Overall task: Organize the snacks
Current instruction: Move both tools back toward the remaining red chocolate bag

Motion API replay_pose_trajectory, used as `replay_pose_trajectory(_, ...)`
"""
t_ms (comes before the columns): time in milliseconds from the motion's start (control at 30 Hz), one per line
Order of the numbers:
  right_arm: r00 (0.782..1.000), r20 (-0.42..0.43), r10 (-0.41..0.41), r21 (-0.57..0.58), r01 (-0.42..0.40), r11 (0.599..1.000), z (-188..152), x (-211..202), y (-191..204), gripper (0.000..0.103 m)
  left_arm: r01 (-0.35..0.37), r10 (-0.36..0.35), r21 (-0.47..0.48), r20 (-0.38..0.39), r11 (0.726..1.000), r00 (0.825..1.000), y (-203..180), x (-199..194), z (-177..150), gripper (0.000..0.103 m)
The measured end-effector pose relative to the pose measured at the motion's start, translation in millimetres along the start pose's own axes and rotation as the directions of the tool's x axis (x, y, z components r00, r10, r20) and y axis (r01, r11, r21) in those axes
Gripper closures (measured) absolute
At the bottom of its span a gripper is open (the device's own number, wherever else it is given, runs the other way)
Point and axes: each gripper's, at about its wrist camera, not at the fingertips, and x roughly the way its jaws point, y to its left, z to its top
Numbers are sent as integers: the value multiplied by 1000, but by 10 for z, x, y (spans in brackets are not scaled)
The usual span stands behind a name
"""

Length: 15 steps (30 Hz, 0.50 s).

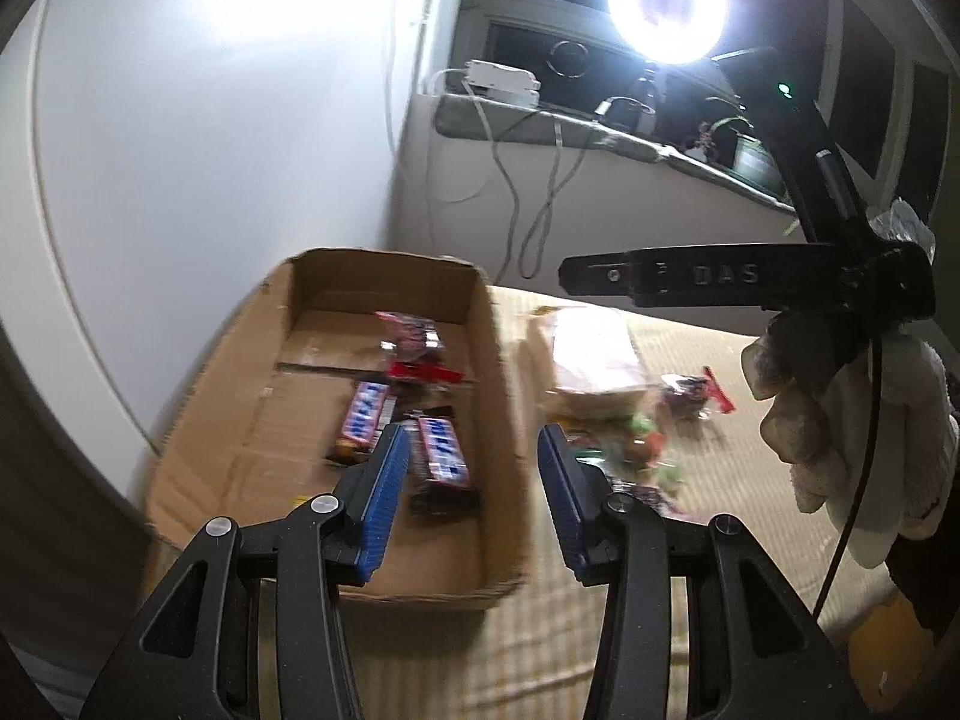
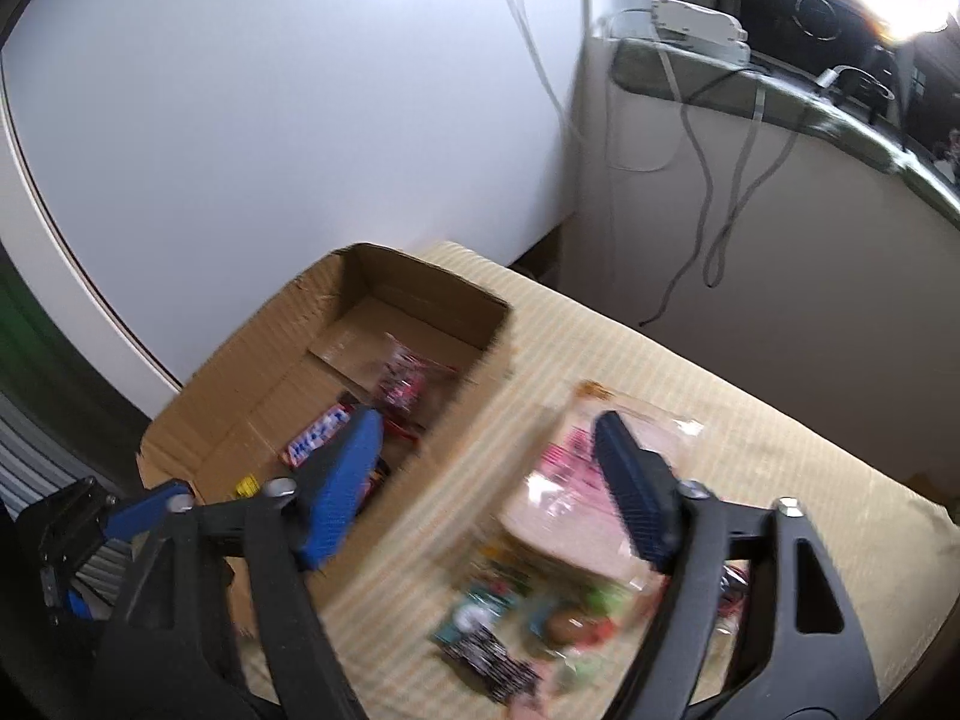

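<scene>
Standing on a striped cloth [image 2: 750, 420], a cardboard box [image 1: 492, 360] already holds several snacks: two candy bars [image 1: 441, 456] with blue wrappers lie side by side, and behind them are a red packet [image 1: 423, 372] and a small clear bag [image 1: 411, 336]. To the right of the box, on the cloth, more snacks wait in a blurred pile [image 2: 540, 600], with a large clear bag [image 2: 570, 480] on its far side. The left gripper [image 1: 474, 468] hangs over the near right corner of the box, released, with nothing between its blue pads. The right gripper [image 2: 486, 462] is spread wide and empty, between the box and the pile. A gloved hand [image 1: 840, 408] holds it.
</scene>
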Motion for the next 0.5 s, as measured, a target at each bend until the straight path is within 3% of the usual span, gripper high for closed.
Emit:
replay_pose_trajectory(167,999,22,-36,40,35,999,-223,-217,-375,11,48,-47,29,-16,998,999,-308,59,-55,59)
replay_pose_trajectory(500,992,-32,-120,68,122,990,-757,-403,-1089,10,140,-133,75,-91,987,987,-833,344,-187,59)
